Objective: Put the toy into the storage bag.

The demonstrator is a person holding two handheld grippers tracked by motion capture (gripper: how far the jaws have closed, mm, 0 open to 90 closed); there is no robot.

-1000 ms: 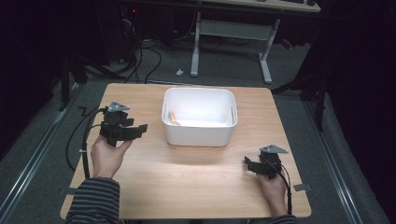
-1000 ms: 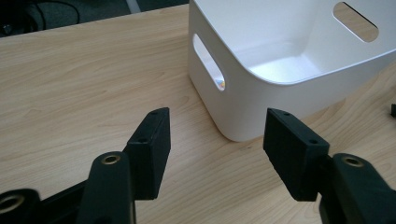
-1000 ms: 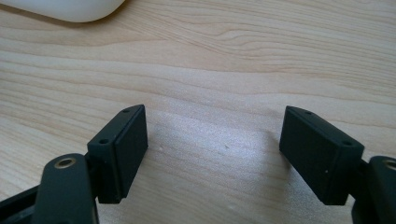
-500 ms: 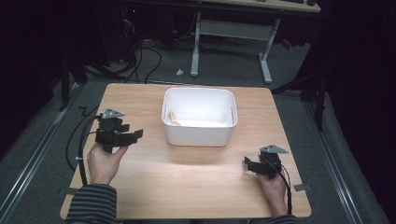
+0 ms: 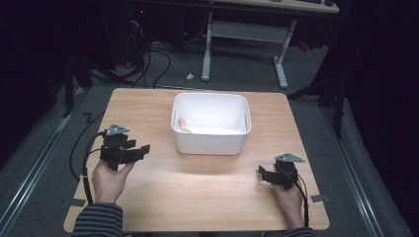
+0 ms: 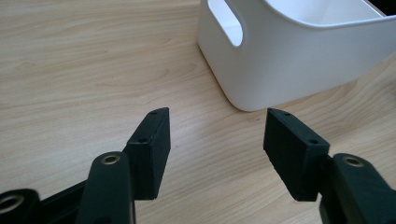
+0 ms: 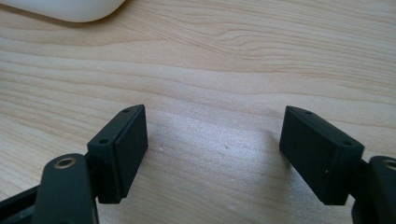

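White bin bears no readable writing; left tongs and right tongs gape, released and empty.

No readable text on the bench

Neither the white tub nor the bench carries any label, brand, number or sign.

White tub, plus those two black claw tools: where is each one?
white tub (image 5: 210, 143), high view, front wall.
left gripper (image 6: 217, 140), left gripper view, gap between jaws.
right gripper (image 7: 215, 140), right gripper view, gap between jaws.
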